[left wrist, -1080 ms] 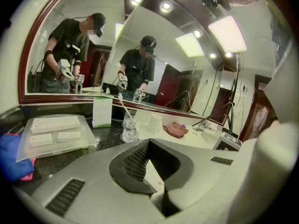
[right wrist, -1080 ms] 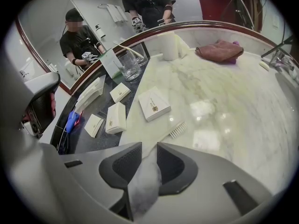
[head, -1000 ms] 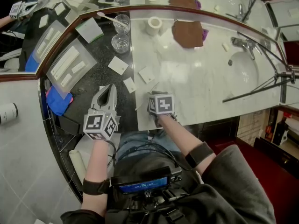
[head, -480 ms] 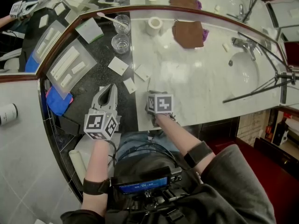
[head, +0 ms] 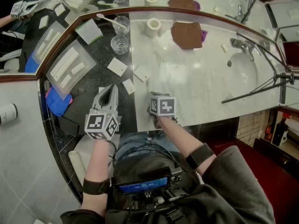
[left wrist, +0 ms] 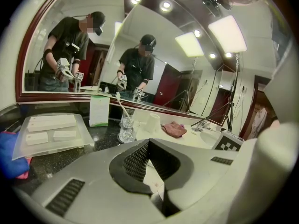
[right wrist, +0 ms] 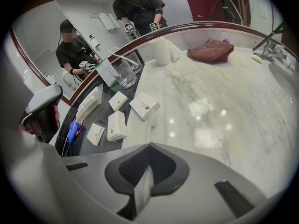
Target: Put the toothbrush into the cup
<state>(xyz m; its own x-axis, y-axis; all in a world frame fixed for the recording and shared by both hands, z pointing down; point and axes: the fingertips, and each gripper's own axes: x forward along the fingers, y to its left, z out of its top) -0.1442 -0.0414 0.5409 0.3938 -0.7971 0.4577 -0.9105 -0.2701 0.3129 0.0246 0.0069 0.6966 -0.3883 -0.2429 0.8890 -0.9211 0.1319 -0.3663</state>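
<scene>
My right gripper [right wrist: 149, 146] hangs steeply over the marble counter's front edge [head: 205, 111], its jaws closing tight on a thin white strip [right wrist: 148, 139]. I cannot tell whether the strip is a wrapped toothbrush. In the head view the right gripper [head: 153, 97] sits under its marker cube. My left gripper [head: 112, 87] is shut with nothing in it, over the black counter. Two glass cups stand by the mirror. The rear cup [head: 122, 24] holds a white toothbrush [head: 108, 18], and the front cup [head: 120, 44] holds none. In the left gripper view the left gripper [left wrist: 148, 141] faces those cups [left wrist: 126, 134].
Small white packets [head: 117, 65] lie between the grippers and the cups. A clear tray of white boxes [head: 70, 64] and a blue cloth [head: 58, 101] are at the left. A paper roll [head: 153, 26], a brown cloth [head: 188, 33], the sink [head: 245, 71] and tripod legs [head: 254, 90] lie further right.
The right gripper has shifted slightly, and a thin strip now sticks up past its tip. The left gripper has stayed where it was.
</scene>
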